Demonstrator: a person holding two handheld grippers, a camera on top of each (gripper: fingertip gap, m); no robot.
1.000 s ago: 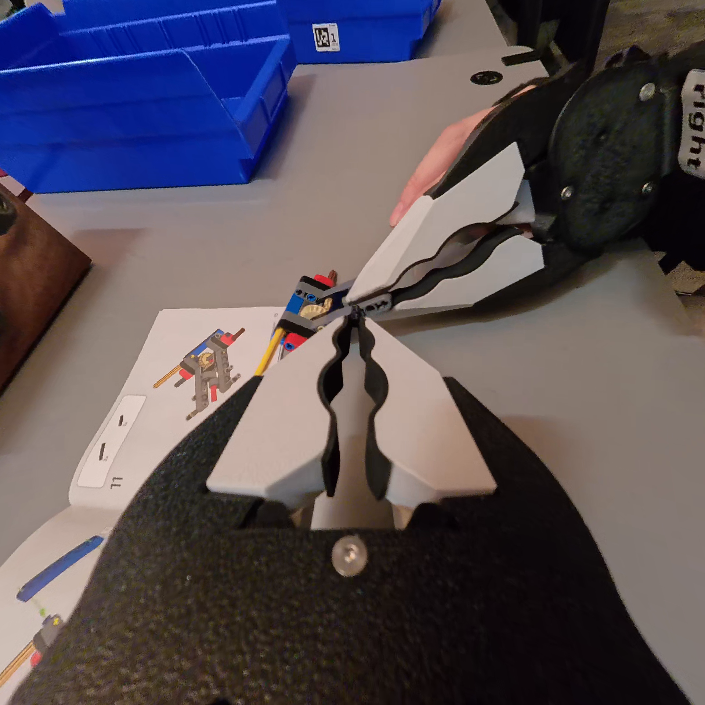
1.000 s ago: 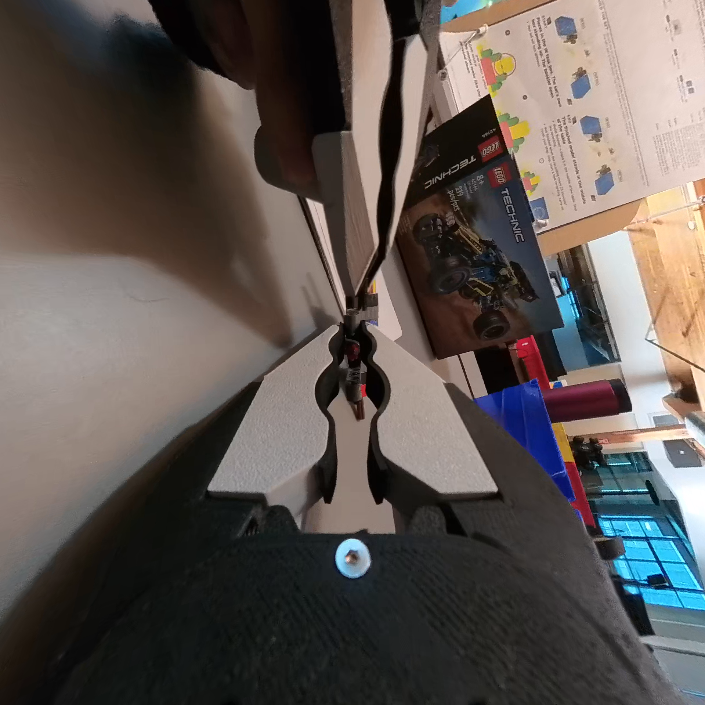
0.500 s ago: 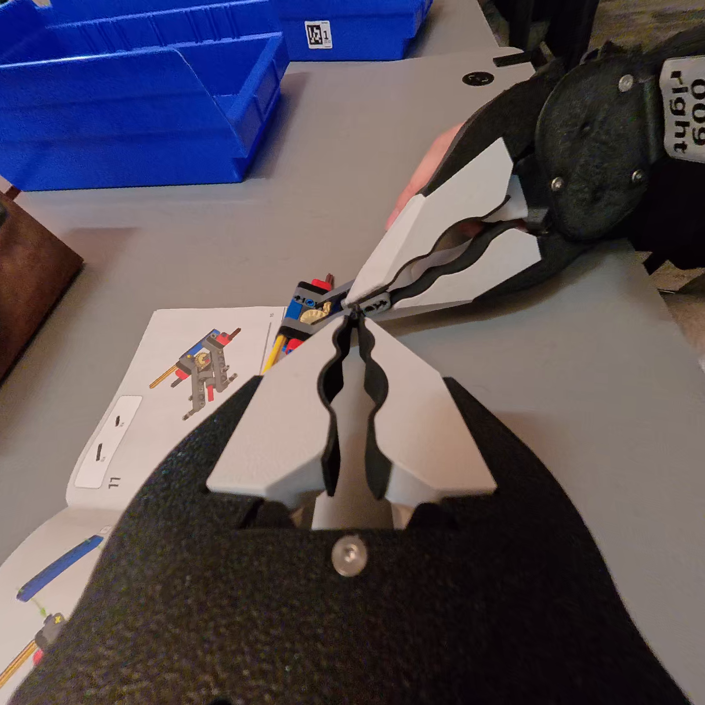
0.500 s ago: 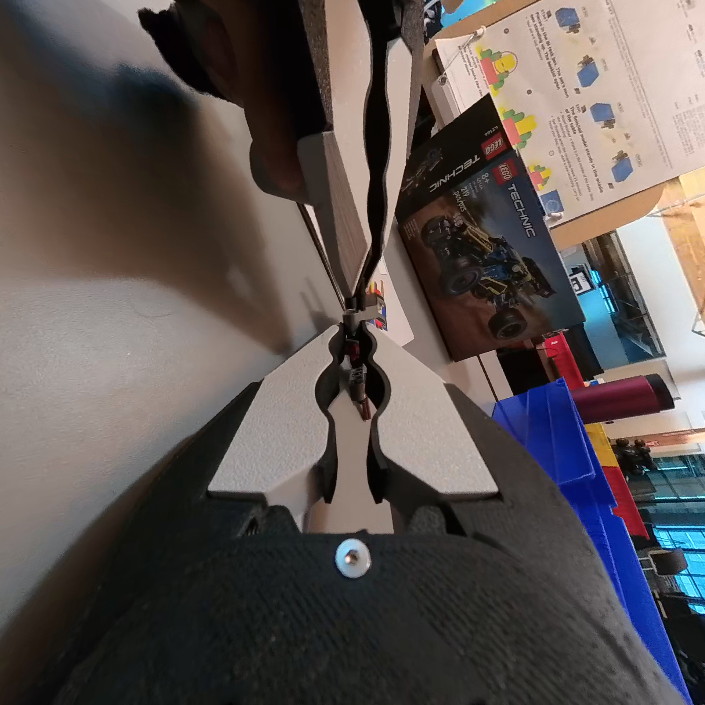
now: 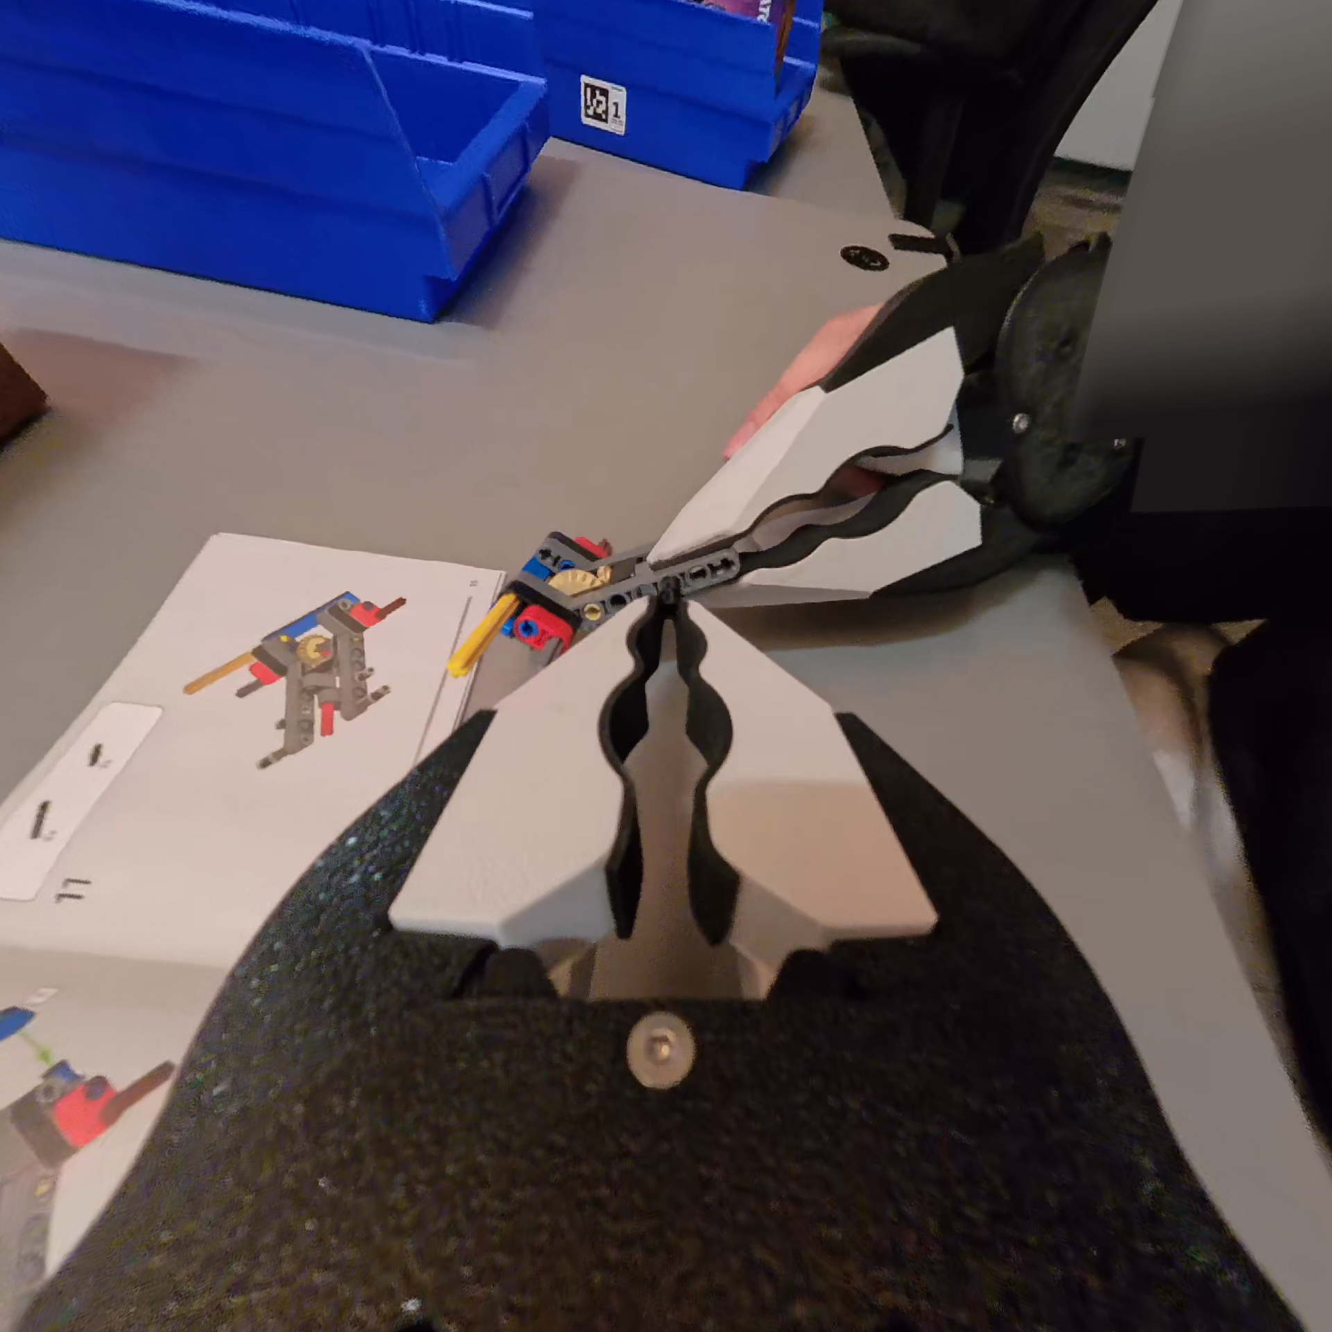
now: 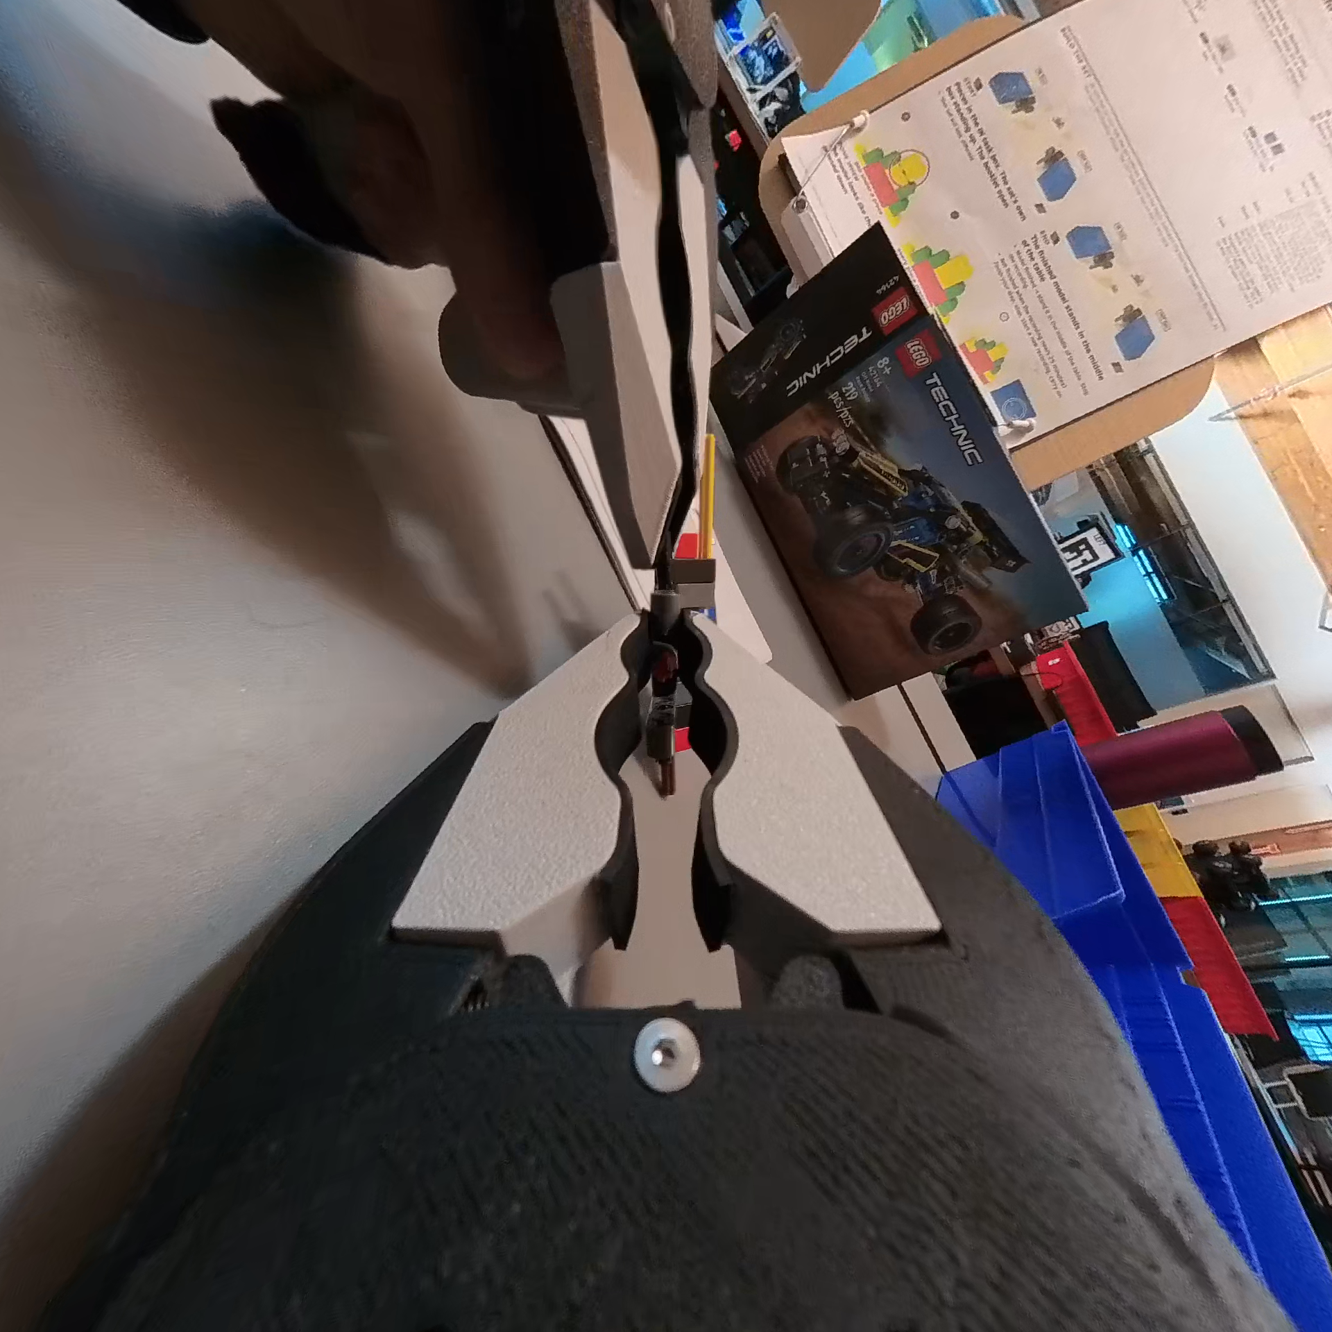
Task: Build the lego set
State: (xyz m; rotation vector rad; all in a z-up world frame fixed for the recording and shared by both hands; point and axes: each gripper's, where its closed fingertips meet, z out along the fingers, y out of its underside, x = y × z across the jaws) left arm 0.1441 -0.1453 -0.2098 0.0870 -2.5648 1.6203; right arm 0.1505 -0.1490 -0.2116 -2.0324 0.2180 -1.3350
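A small lego assembly [image 5: 569, 595] of grey beams, blue and red blocks, a tan gear and a yellow axle hangs just above the grey table [image 5: 973, 757]. My right gripper [image 5: 692, 569] comes in from the right and is shut on the assembly's grey beam. My left gripper [image 5: 667, 613] is shut on a small black piece and meets that beam tip to tip. In the right wrist view my right gripper [image 6: 667, 634] holds the assembly [image 6: 663, 692] between its pads, and the left gripper [image 6: 667, 562] comes down from above.
An open instruction booklet [image 5: 252, 721] lies left of the assembly. Blue bins [image 5: 288, 144] stand at the table's back. A person's hand [image 5: 814, 375] holds the right gripper. The lego box [image 6: 901, 504], a poster [image 6: 1045, 180] and a maroon bottle [image 6: 1182, 757] stand beyond. The grippers are tip to tip, or close to it.
Both grippers stay shut and tip to tip. The right gripper has swung a little with the assembly, so more of the assembly and its yellow axle shows now.
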